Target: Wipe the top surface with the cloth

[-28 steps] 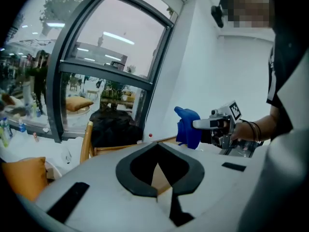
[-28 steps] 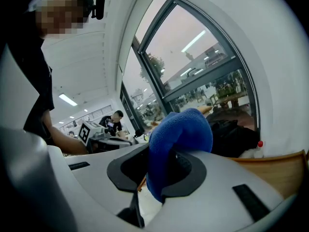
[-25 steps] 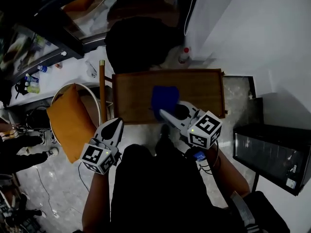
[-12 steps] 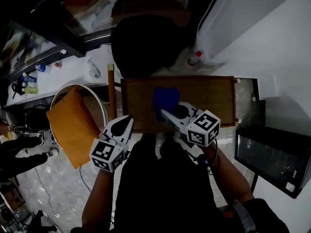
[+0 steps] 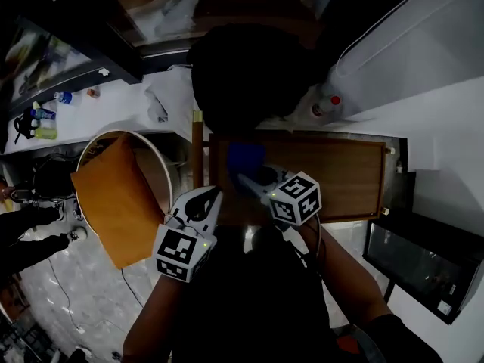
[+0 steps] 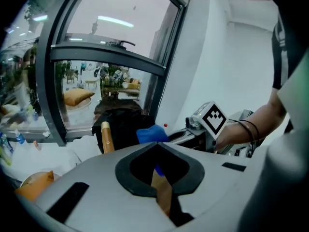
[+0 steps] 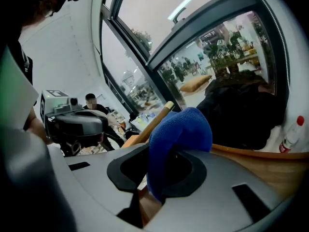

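Note:
The blue cloth (image 5: 243, 157) lies bunched on the left part of the brown wooden table top (image 5: 340, 180) in the head view. My right gripper (image 5: 246, 181) is shut on the blue cloth (image 7: 176, 139), which bulges up out of the jaws over the wooden top (image 7: 263, 168) in the right gripper view. My left gripper (image 5: 209, 197) hovers at the table's front left corner, shut and holding nothing. In the left gripper view its tips (image 6: 157, 144) meet, with the cloth (image 6: 151, 134) just beyond them.
A round chair with an orange cushion (image 5: 113, 195) stands left of the table, and a wooden post (image 5: 198, 150) rises at the table's left edge. A large black mass (image 5: 249, 74) sits behind the table. A red-capped bottle (image 5: 325, 106) stands at the back, a black box (image 5: 423, 263) to the right.
My right gripper has dragged the cloth from the middle of the top toward its left end. My left gripper has come up closer to the table's front left corner.

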Tool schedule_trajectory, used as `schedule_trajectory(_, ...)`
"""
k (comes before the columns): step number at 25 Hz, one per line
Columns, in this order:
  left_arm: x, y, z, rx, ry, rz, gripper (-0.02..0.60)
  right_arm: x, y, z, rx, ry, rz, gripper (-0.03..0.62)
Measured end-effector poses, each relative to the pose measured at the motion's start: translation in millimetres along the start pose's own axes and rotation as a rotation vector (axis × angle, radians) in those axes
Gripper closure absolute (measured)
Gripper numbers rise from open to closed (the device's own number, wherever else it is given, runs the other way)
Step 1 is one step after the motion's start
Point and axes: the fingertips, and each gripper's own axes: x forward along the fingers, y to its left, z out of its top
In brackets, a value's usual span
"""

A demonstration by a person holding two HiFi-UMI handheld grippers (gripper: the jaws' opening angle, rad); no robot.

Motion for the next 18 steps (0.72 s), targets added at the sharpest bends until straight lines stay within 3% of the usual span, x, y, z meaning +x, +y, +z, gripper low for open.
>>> schedule_trajectory(6, 1.8, 24.6, 0.6, -0.041, -0.005, -0.018, 0.577, 53.2, -15.1, -17.2, 0.074, 0.074, 0.0, 0.513)
schedule_trajectory(18, 12.0, 33.2, 6.9, -0.074, -0.016, -0.086, 0.577, 106.9, -36.2, -39.2, 0.097, 0.172, -0.04, 0.513)
